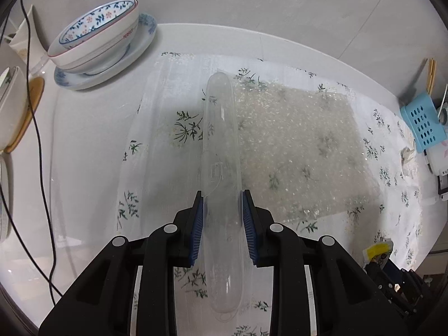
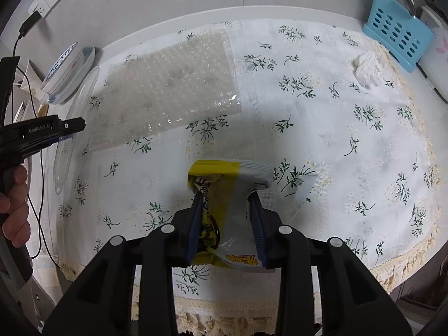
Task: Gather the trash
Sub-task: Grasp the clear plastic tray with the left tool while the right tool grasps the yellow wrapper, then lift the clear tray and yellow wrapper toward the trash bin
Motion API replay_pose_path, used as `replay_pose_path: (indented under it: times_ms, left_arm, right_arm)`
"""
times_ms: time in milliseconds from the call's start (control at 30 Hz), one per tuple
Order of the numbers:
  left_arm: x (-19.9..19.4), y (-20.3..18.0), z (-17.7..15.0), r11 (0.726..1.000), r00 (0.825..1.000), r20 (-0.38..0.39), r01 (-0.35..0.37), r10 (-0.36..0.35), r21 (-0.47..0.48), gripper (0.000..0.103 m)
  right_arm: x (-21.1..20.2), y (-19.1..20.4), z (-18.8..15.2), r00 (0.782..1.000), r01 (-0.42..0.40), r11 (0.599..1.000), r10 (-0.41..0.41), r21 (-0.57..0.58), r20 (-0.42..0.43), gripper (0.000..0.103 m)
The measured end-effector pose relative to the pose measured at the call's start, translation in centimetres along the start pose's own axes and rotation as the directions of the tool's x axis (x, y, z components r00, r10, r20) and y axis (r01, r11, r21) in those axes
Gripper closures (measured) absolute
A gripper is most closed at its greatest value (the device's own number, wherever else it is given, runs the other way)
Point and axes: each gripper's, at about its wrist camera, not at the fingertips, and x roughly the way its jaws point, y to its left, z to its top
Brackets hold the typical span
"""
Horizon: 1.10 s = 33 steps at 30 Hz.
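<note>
"PERFECT" on bowl (image 1: 95,35)

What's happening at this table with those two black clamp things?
A person is clearing rubbish with a handheld gripper in each hand. The left gripper is shut on a clear plastic lid, held on edge above the flowered tablecloth. The right gripper is shut on a yellow and grey snack wrapper. A sheet of bubble wrap and a crumpled tissue lie on the cloth.
</note>
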Motion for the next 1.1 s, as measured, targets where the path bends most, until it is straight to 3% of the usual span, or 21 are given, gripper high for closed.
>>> replay_pose_path:
  times_ms: [467, 1100]
  left_arm:
    - [-4.7, -3.3, -4.0, 0.999, 0.998, 0.061, 0.016, -0.018, 0.036, 0.077]
    - [-9.2, -7.3, -11.5, 0.997, 0.992, 0.109, 0.05, -0.055, 0.051, 0.078]
  right_arm:
    - [-5.4, 0.0, -0.4, 0.993, 0.006, 0.999, -0.002, -0.036, 0.114, 0.072]
    - [-10.7, -2.6, -5.2, 0.983, -0.035, 0.996, 0.049, -0.083, 0.177, 0.072]
